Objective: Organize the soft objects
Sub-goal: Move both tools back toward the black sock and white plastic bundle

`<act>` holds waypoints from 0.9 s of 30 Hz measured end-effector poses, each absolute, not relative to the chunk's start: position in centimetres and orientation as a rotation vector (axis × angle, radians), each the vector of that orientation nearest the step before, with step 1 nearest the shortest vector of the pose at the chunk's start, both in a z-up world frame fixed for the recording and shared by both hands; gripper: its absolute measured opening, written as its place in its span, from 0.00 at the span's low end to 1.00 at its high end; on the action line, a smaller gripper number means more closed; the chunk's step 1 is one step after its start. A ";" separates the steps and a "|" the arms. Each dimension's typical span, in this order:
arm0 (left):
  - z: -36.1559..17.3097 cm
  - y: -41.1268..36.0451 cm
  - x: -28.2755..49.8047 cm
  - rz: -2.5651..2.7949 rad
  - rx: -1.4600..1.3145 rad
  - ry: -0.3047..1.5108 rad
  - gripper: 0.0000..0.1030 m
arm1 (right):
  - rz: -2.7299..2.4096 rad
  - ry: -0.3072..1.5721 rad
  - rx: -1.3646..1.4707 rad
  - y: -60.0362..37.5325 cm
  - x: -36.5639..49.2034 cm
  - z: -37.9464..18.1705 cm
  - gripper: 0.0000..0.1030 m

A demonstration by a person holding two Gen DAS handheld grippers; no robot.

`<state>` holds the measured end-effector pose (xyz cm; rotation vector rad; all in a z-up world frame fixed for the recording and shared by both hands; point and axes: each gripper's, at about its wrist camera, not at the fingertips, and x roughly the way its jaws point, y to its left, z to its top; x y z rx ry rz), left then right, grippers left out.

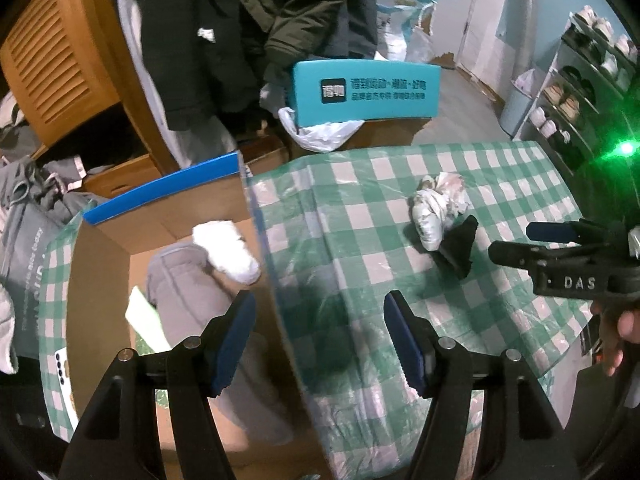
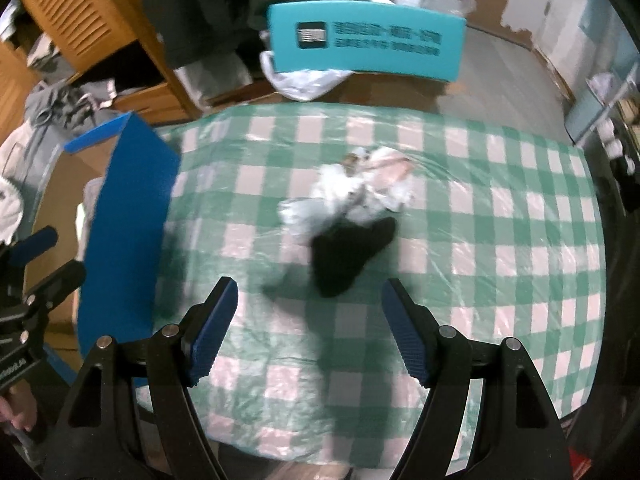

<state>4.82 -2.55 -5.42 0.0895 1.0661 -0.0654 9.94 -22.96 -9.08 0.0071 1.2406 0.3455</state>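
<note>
A cardboard box with blue flaps stands at the table's left edge; a grey soft item and a white sock lie inside. My left gripper is open and empty, straddling the box's right wall. On the green checked tablecloth lie a black sock and a pale bundle of cloth. My right gripper is open and empty, just short of the black sock. It shows in the left wrist view, right of the black sock and pale bundle.
A teal chair back stands behind the table's far edge, with a white plastic bag beneath. Dark coats hang at the back left beside a wooden cabinet. A shoe rack is at far right.
</note>
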 end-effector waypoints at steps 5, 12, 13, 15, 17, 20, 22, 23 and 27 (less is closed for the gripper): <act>-6.6 -4.0 6.0 -0.085 0.094 1.093 0.66 | 0.301 1.267 0.059 -24.6 10.9 -10.7 0.72; -8.5 -5.8 7.8 -0.109 0.101 1.138 0.66 | 0.268 1.306 0.094 -25.5 12.0 -13.0 0.72; -8.7 -6.0 8.0 -0.112 0.101 1.142 0.66 | 0.265 1.310 0.099 -25.6 12.2 -13.2 0.72; -9.1 -6.4 8.4 -0.119 0.103 1.150 0.66 | 0.259 1.316 0.110 -25.8 12.6 -13.7 0.72; -9.6 -6.9 8.8 -0.125 0.108 1.159 0.66 | 0.253 1.321 0.122 -25.8 13.0 -14.1 0.72; -10.3 -7.3 9.3 -0.132 0.111 1.171 0.66 | 0.249 1.327 0.146 -25.8 13.8 -14.9 0.72; -10.8 -7.5 9.6 -0.139 0.112 1.178 0.66 | 0.244 1.331 0.155 -25.7 14.3 -15.4 0.72; -11.0 -7.7 9.7 -0.140 0.116 1.182 0.66 | 0.241 1.334 0.157 -25.7 14.6 -15.7 0.72; -11.8 -8.0 10.2 -0.146 0.128 1.197 0.66 | 0.226 1.351 0.171 -25.6 15.4 -16.9 0.72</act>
